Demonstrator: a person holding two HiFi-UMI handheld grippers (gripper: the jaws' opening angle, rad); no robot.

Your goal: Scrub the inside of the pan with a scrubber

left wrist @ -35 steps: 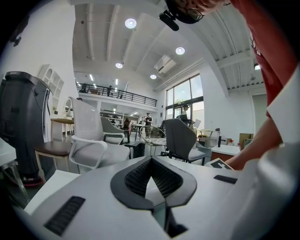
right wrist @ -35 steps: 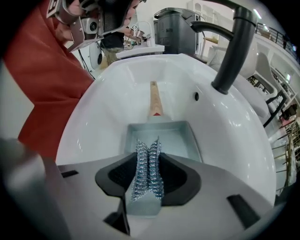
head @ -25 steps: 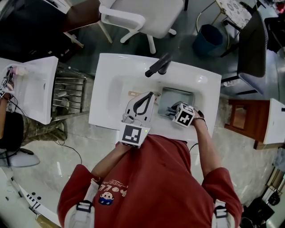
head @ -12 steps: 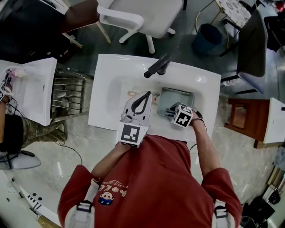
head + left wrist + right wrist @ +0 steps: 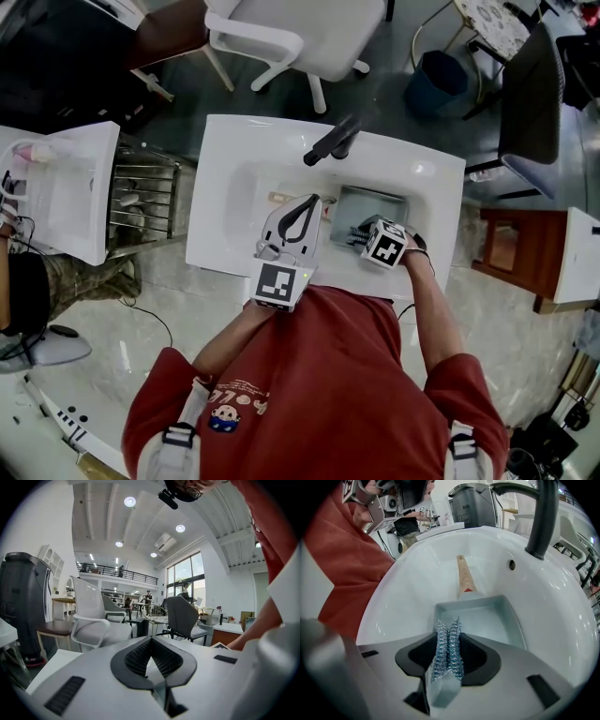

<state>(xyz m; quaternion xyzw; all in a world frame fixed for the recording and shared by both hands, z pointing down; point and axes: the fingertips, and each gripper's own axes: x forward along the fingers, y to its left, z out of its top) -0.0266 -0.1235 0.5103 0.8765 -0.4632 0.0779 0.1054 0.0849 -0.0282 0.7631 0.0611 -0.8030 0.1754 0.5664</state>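
Note:
A square grey pan (image 5: 375,204) with a wooden handle (image 5: 281,197) lies in the white sink basin (image 5: 246,178). In the right gripper view the pan (image 5: 487,620) sits just beyond the jaws, its handle (image 5: 464,576) pointing away. My right gripper (image 5: 449,625) is shut on a silvery steel-wool scrubber (image 5: 447,653) and hovers at the pan's near edge (image 5: 362,231). My left gripper (image 5: 313,200) is over the handle, tilted up toward the room. Its jaws (image 5: 151,641) are shut with nothing between them.
A dark faucet (image 5: 333,139) stands at the back of the sink, seen tall in the right gripper view (image 5: 543,517). A drain overflow hole (image 5: 512,565) is in the basin wall. A white chair (image 5: 300,33) stands behind the sink, and a second sink (image 5: 70,183) at the left.
The right gripper with the scrubber has shifted very slightly left at the pan's near edge. The left gripper has held still.

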